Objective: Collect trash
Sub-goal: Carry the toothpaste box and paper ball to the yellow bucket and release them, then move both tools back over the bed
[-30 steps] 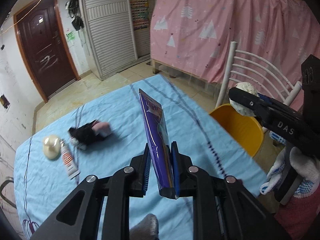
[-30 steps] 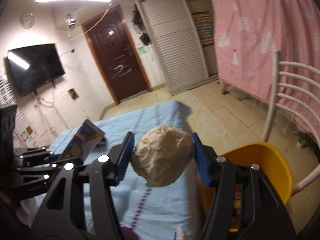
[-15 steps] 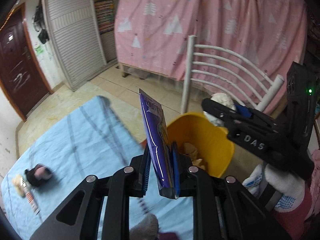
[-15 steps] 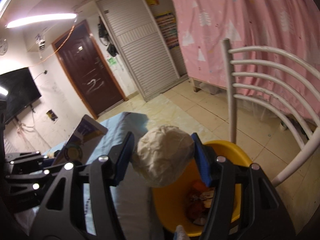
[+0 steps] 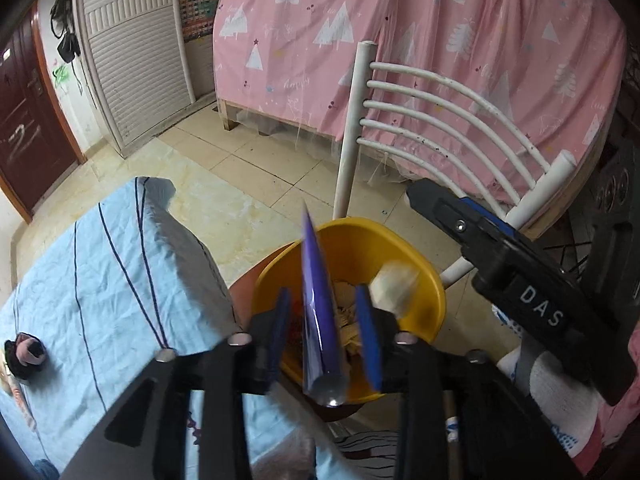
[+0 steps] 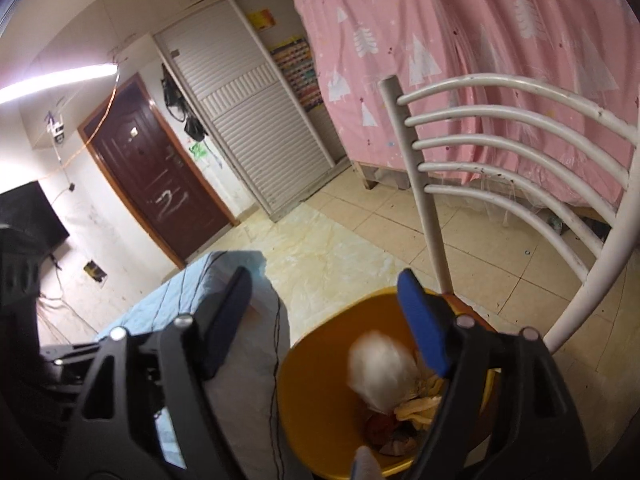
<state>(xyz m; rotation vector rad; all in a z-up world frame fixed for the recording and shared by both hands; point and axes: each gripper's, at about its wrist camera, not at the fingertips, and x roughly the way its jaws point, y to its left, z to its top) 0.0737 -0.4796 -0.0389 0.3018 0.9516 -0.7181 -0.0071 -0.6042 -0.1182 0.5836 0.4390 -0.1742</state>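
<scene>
A yellow trash bin [image 5: 424, 276] stands on a chair seat beside the table; it also shows in the right wrist view [image 6: 320, 396]. My left gripper [image 5: 324, 320] is open above the bin, and a purple wrapper [image 5: 318, 312] slips loose between its fingers. My right gripper [image 6: 328, 308] is open over the bin. A crumpled paper ball [image 6: 380, 368] falls blurred into the bin; it also shows in the left wrist view [image 5: 394, 286]. Other trash [image 6: 412, 408] lies inside.
A white metal chair [image 5: 440, 112] holds the bin, with a pink curtain [image 5: 440, 40] behind. The blue-clothed table [image 5: 100, 280] is at the left, with a black and pink object [image 5: 24, 354] near its left edge. Tiled floor [image 5: 248, 168] lies beyond.
Both grippers moved from over the table to above the bin and opened. The paper ball dropped out of the right gripper, and the purple wrapper came free of the left gripper.
</scene>
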